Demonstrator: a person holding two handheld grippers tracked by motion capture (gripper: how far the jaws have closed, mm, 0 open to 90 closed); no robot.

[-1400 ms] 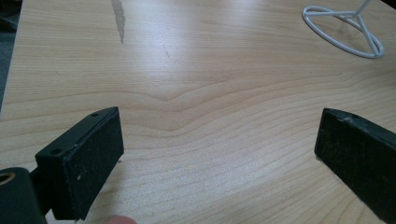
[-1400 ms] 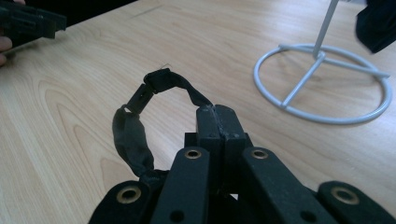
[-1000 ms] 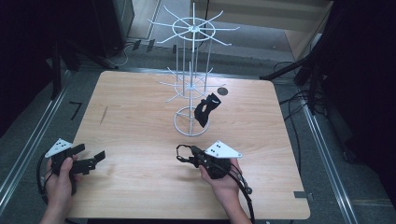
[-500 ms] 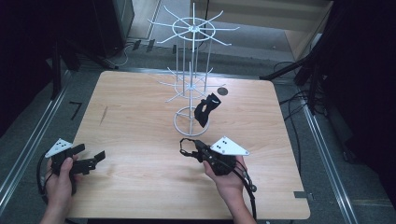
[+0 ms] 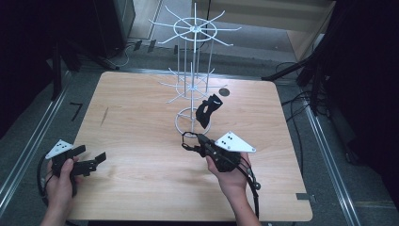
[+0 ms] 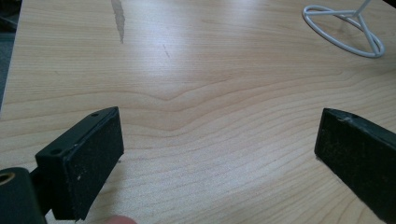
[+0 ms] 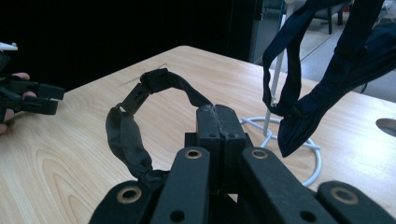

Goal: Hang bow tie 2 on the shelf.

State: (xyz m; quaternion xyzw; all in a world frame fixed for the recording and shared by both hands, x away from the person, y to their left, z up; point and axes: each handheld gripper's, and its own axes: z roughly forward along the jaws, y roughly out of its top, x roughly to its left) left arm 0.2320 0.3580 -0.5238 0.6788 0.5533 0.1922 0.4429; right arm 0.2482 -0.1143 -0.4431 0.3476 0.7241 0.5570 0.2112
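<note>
We see no container on the pale wooden table (image 5: 141, 122); the nearest to one is the white wire display rack with spoked tiers and a ring base (image 5: 193, 84), and from one of its lower prongs hangs a black fabric strap (image 5: 206, 112), limp and folded on itself.

Our right gripper (image 5: 190, 141) has its jaws pressed fully together on a second black fabric strap with a plastic buckle (image 7: 135, 116). This strap curves out from the jaws in a loose loop, clear of the tabletop, just in front of the rack's ring base. Our left gripper (image 5: 96, 160) rests near the table's near left corner with its jaws wide apart and nothing between them; its flat black pads (image 6: 88, 158) look rough and faintly speckled.

Against the frame a second earlier, the right gripper has risen and drawn a little closer to the rack, carrying the looped strap up with it. The left gripper sits where it was, and the hanging strap has kept its place.

The table's grain is smooth, with one darker streak (image 6: 119, 18) toward its left side.
</note>
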